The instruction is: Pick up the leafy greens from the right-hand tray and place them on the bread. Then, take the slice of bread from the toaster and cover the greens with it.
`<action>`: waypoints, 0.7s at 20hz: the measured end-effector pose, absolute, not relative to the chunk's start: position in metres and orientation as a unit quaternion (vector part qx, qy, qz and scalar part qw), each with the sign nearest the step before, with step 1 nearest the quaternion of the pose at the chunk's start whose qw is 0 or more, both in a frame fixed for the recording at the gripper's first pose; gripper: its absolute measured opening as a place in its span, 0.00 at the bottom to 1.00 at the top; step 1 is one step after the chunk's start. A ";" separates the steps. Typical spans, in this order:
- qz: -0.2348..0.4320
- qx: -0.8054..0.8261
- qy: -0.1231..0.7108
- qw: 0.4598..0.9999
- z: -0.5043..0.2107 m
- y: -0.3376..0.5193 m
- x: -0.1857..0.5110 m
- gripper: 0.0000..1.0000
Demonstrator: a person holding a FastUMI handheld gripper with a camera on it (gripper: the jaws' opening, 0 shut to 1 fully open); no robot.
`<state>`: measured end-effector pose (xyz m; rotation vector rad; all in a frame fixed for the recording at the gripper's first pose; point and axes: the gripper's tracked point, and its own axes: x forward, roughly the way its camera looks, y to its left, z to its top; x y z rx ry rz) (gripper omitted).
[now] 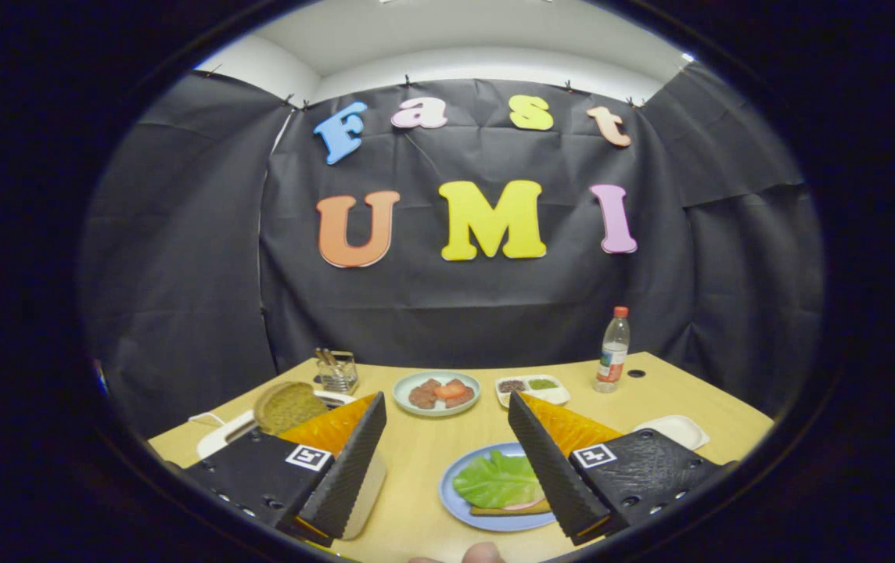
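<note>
A green lettuce leaf [497, 480] lies on a slice of bread [506, 510], with something pink under it, on a blue plate [451, 500]. The plate sits between my fingers, close against the right one. My gripper [444, 399] is open above the table with nothing between its fingers. A brown slice of bread [287, 407] stands up out of the white toaster [221, 436], just beyond my left finger [350, 461], which hides part of the toaster. The white right-hand tray [676, 430] lies past my right finger [549, 469] and looks bare.
Beyond the fingers stand a pale plate [436, 392] with meat and tomato pieces, a small divided dish [532, 388], a cutlery holder [336, 371] and a plastic bottle [612, 349] at the back right. A person's fingertip [483, 554] shows near the wooden table's front edge.
</note>
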<state>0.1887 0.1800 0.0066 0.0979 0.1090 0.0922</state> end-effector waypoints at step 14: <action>0.067 0.018 0.121 0.990 -0.027 0.309 0.195 0.90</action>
